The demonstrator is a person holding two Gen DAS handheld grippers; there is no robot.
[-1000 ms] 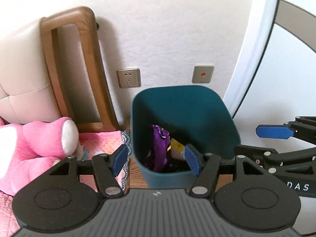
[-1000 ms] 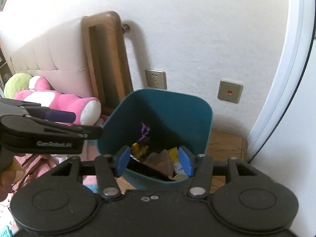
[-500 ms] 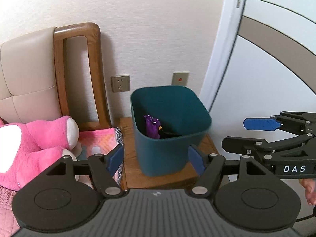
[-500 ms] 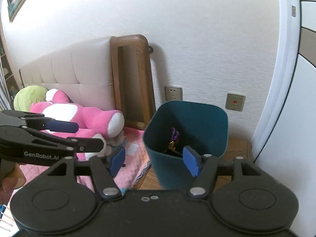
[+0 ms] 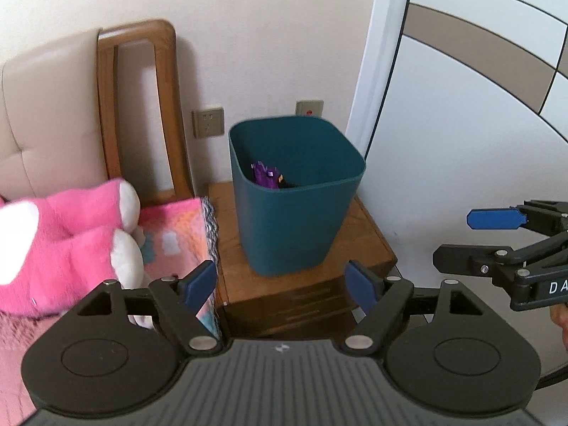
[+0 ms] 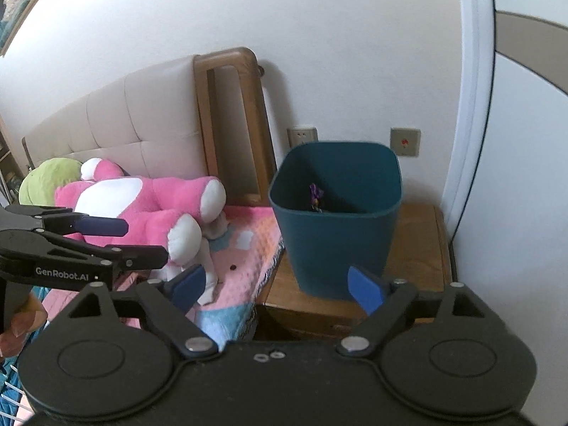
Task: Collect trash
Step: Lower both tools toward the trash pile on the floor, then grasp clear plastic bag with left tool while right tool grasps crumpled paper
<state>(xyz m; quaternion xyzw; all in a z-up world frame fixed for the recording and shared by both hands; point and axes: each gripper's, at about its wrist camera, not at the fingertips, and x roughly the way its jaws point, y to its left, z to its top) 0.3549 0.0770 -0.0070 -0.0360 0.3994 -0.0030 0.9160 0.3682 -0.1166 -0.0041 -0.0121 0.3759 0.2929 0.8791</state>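
Since the earlier frames, both grippers have been drawn back from the bin (image 5: pixel 296 195): its opening, previously filling each view at close range, is now seen whole and further off. The bin stands on the wooden nightstand (image 5: pixel 369 238), with the bed blanket (image 5: pixel 177 234) and the pink plush toy (image 6: pixel 142 206) to its left and the white door (image 5: pixel 461 124) to its right. Trash is seen inside the bin, a purple wrapper (image 5: pixel 265 174) being the clearest piece.

The jaws of the left gripper (image 5: pixel 282 280) are opening, stand wide apart, and nothing is between them. The jaws of the right gripper (image 6: pixel 277 285) are likewise opening, stand wide, and hold nothing.

The step in hand is judged to be withdrawal after a deposit. For the next move, further loose trash is to be located; a small dark speck (image 6: pixel 233 267) is noted on the blanket left of the bin, though its nature cannot be told.
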